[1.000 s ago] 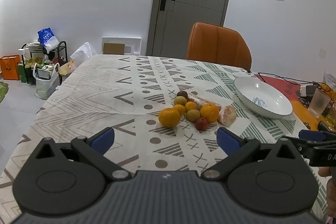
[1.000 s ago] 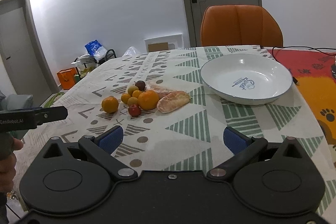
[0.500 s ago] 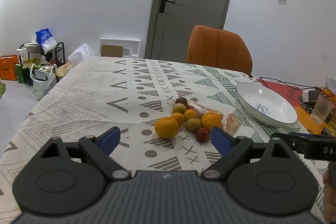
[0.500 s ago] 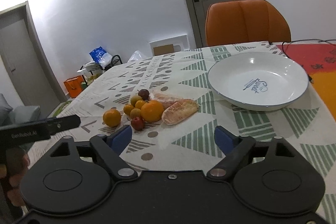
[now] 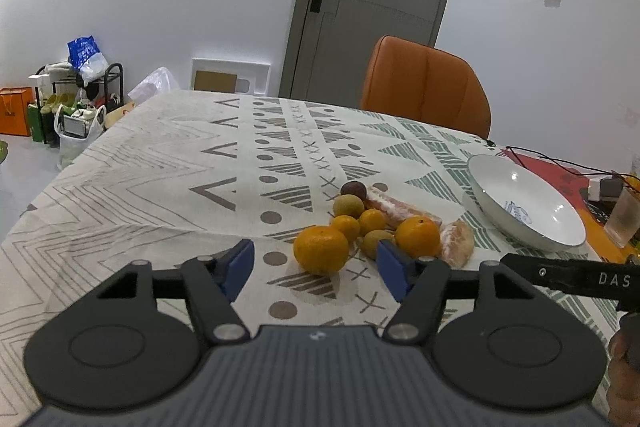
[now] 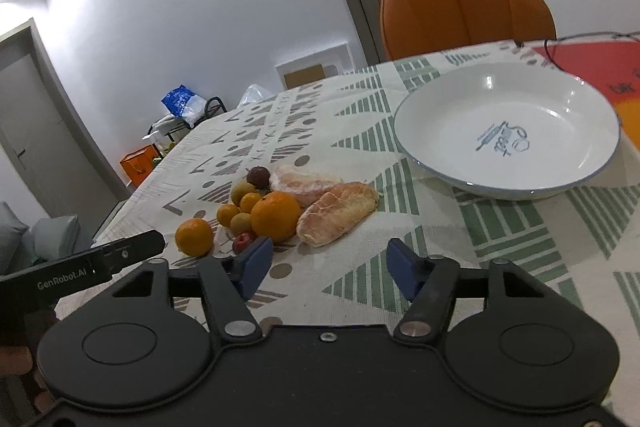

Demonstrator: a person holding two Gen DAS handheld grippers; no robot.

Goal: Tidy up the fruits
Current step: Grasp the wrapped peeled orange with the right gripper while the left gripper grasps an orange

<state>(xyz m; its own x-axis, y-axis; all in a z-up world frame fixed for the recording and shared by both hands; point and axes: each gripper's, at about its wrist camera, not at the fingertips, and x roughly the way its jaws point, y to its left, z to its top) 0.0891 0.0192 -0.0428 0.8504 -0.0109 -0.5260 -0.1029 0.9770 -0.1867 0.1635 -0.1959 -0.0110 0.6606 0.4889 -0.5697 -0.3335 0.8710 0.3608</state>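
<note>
**Fruit pile ahead of both open grippers**

Left gripper point(image 5: 316, 263): fingers spread wide, holding nothing, framing the nearest mandarin point(image 5: 321, 249). Right gripper point(image 6: 328, 265): spread wide too, empty, just short of the peeled pomelo segment point(image 6: 337, 213). Clustered on the patterned tablecloth point(image 5: 168, 171): larger orange point(image 6: 275, 215), small kumquats point(image 5: 372, 221), dark plum point(image 6: 258, 176), red fruit point(image 6: 243, 242). White bowl point(image 6: 440, 111) near the pile's right, holding no fruit.
</note>
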